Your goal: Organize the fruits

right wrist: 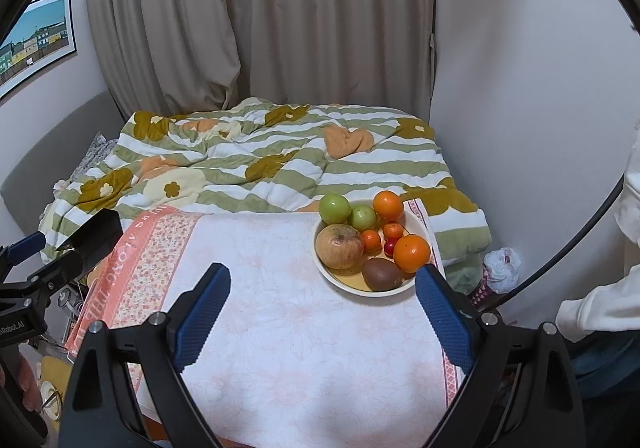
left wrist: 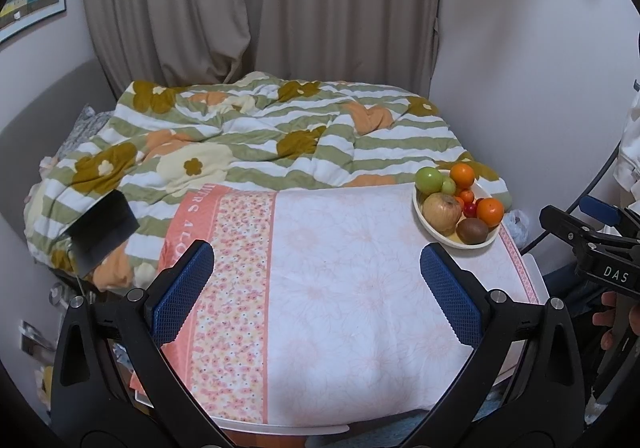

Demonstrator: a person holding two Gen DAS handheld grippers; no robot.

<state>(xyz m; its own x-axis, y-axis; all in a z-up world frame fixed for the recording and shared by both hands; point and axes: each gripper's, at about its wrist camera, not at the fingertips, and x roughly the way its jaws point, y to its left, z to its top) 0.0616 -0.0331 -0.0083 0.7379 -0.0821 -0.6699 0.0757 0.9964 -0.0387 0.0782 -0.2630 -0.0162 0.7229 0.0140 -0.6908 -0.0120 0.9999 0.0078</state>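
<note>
1. While the left gripper (left wrist: 316, 288) hangs over the cloth-covered table (left wrist: 352, 288) with its blue pads spread wide and nothing between them, the left wrist view puts the bowl (left wrist: 440, 236) at the table's far right corner, all fruit inside it: green apple (left wrist: 429, 180), two oranges (left wrist: 463, 174), a brownish apple (left wrist: 442, 212), a kiwi (left wrist: 473, 231).
2. Same view: no loose fruit shows on the cloth. That fits either fruit already gathered, or fruit waiting to be sorted out of the bowl; no move can be fixed from this.
3. Right wrist view: the right gripper (right wrist: 322, 308) is likewise released and empty, its right finger's tip just beside the bowl rim (right wrist: 340, 280) near the kiwi (right wrist: 382, 274). Small tomatoes (right wrist: 371, 241) and a cherry-like red fruit (right wrist: 389, 247) sit mid-bowl.
4. Surroundings: a rumpled floral quilt (right wrist: 280, 168) lies directly behind the table, a white bag (right wrist: 502, 260) lower right, curtains (right wrist: 320, 28) beyond. Fruit is packed touching; any pick risks nudging neighbours, and the bowl sits near the table edge.
</note>
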